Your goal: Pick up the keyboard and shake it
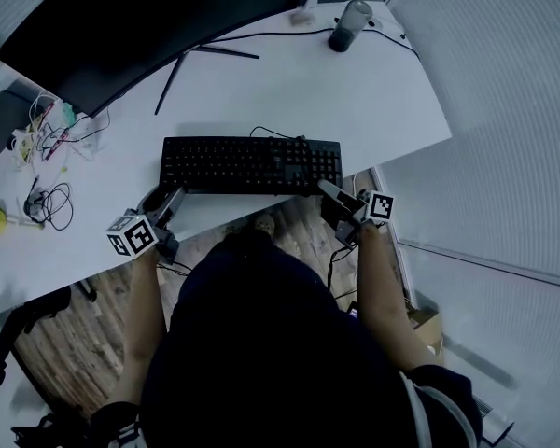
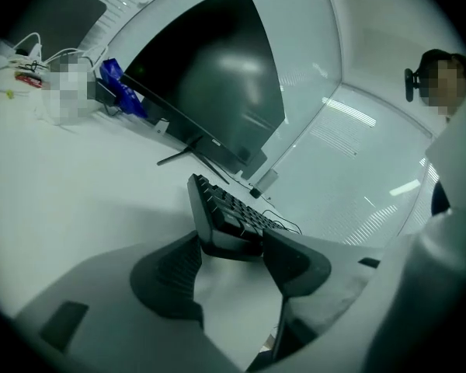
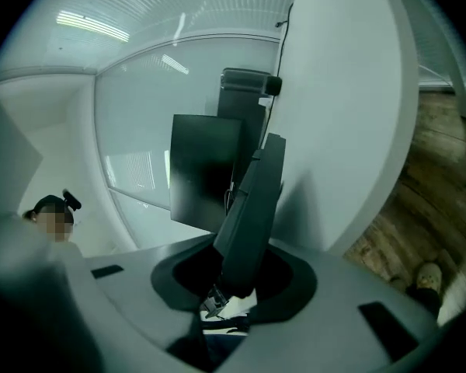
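1 keyboard (image 1: 250, 164), black, lying lengthwise on the desk (image 1: 289, 91), close to its front edge

1 desk, white, curved

1 monitor (image 1: 121, 26), dark, over the desk's far left part

1 dark cup (image 1: 348, 26) at the desk's far edge

1 tangle of cables (image 1: 42, 133) at the desk's left end

2 grippers, both at the desk's front edge, one at each end of the keyboard

Left gripper (image 2: 233, 247): fingers spread wide, the keyboard's left end sits at the gap between the tips, not clamped

Right gripper (image 3: 234, 274): fingers drawn close, pinching the keyboard's right end, seen edge-on between the pads
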### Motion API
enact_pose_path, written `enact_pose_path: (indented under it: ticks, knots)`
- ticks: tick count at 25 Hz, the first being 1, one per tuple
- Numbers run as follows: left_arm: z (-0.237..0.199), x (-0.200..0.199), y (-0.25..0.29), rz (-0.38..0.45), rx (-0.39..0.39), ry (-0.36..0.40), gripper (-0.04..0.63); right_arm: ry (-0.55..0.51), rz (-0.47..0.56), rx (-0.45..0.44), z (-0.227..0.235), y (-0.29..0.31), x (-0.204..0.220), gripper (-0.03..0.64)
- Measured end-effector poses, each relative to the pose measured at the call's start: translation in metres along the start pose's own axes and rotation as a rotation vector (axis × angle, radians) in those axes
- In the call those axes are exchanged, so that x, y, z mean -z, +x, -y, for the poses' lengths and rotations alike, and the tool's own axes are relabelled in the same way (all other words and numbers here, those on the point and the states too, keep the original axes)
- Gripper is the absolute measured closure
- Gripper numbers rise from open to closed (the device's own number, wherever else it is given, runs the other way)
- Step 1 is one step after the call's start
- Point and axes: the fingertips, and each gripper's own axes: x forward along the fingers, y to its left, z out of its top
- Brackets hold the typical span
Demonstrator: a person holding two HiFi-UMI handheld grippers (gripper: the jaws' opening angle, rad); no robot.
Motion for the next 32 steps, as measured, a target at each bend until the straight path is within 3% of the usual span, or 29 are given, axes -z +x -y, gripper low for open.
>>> enact_pose_path:
  ticks: [8, 13, 15, 17, 23, 28, 32]
  knots:
    - [-0.020, 0.012, 0.007, -0.047, -0.050, -0.037, 0.337, 0.012, -0.059, 0.135, 0.024, 0.009, 0.005, 0.506]
    - [-0.022, 0.012, 0.013, -0.085, -0.076, -0.022, 0.336, -0.045, -0.047, 0.225, 0.030, 0.015, 0.000, 0.476]
    - [-0.023, 0.011, 0.014, -0.104, -0.103, 0.007, 0.330, -0.074, -0.040, 0.283, 0.032, 0.014, 0.001, 0.442]
    - [-0.025, 0.014, 0.014, -0.149, -0.156, 0.086, 0.325, -0.127, -0.030, 0.327, 0.032, 0.014, 0.001, 0.423]
    - [-0.026, 0.026, 0.017, -0.231, -0.257, 0.238, 0.300, -0.355, 0.063, 0.458, 0.033, 0.004, -0.003, 0.353]
    - [-0.026, 0.033, 0.020, -0.256, -0.288, 0.290, 0.283, -0.489, 0.129, 0.506, 0.033, 0.000, -0.005, 0.328]
    - [-0.029, 0.041, 0.022, -0.276, -0.322, 0.299, 0.276, -0.579, 0.135, 0.598, 0.036, -0.006, -0.005, 0.307]
